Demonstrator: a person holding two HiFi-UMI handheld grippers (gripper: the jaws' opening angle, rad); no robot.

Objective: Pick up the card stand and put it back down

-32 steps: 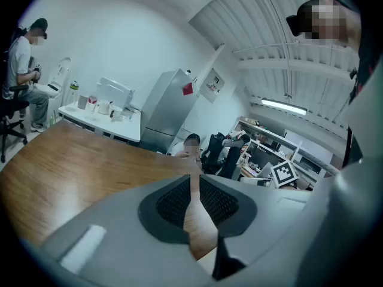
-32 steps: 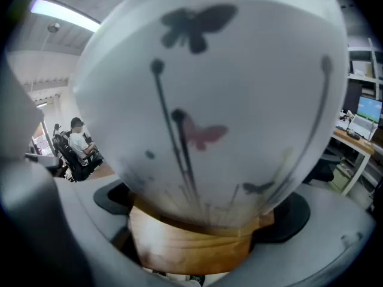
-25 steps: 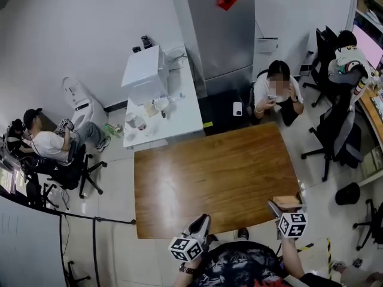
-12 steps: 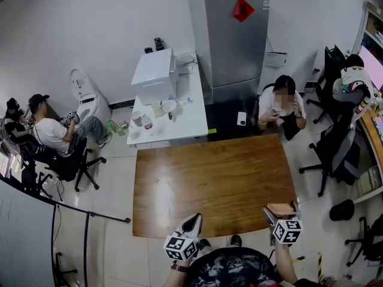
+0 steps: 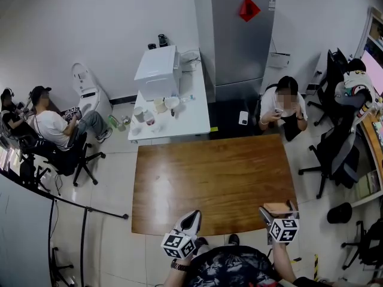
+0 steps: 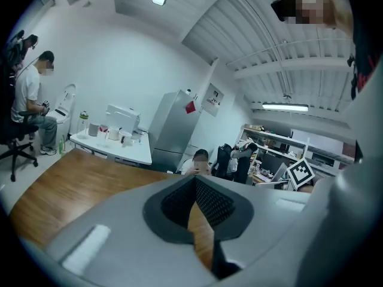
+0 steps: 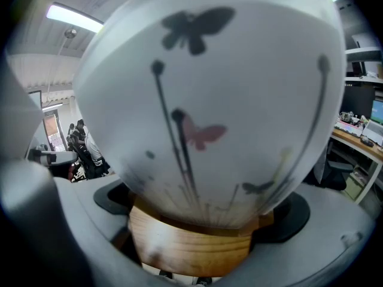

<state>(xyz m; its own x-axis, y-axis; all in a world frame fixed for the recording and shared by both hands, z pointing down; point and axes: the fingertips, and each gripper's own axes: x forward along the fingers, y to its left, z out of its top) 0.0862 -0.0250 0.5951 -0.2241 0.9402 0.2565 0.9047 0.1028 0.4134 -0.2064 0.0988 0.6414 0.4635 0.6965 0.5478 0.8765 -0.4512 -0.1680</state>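
My right gripper (image 5: 277, 211) clamps the card stand (image 7: 191, 250) by its wooden base at the table's (image 5: 209, 178) near right corner, my left gripper (image 6: 194, 205) closed on nothing; releasing it tilted this near the edge could tip it off.

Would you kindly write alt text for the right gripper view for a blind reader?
The right gripper grips a wooden card stand between its fingers, and the stand's white card, printed with butterflies and stems, fills most of the view. People show far left, a desk far right.
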